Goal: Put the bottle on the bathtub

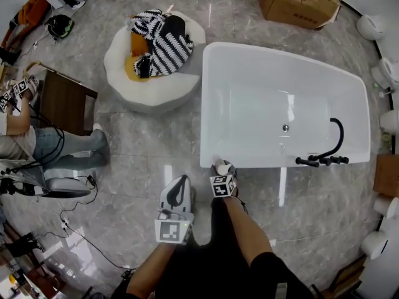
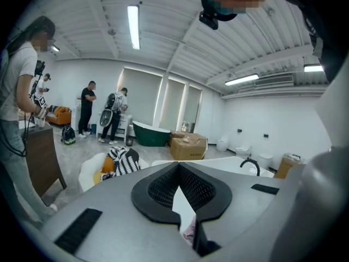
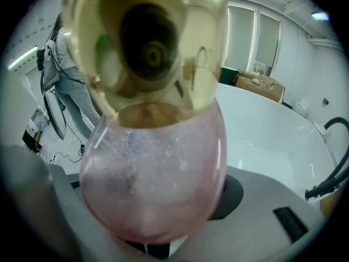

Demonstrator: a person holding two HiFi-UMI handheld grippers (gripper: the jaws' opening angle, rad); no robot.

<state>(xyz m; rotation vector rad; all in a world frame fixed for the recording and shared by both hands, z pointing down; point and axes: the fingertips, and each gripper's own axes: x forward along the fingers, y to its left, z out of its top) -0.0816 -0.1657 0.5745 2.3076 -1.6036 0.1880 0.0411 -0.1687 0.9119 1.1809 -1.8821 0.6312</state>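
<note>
A bottle [image 3: 155,184] with a round pink body and a clear yellowish top fills the right gripper view, and my right gripper [image 1: 223,172] is shut on it. In the head view that gripper holds the bottle [image 1: 222,166] right at the near left corner of the white bathtub [image 1: 215,104]; whether the bottle touches the rim I cannot tell. My left gripper [image 1: 179,184] hangs lower left of it over the marble floor, apart from the tub. Its jaws [image 2: 178,171] are shut with nothing between them.
A black faucet [image 1: 330,147] stands on the tub's near rim at the right. A round white pouf [image 1: 149,86] with striped cloth lies left of the tub. A cardboard box [image 1: 298,2], a wooden table [image 1: 65,101], a seated person [image 1: 37,148] and floor cables [image 1: 75,229] surround the spot.
</note>
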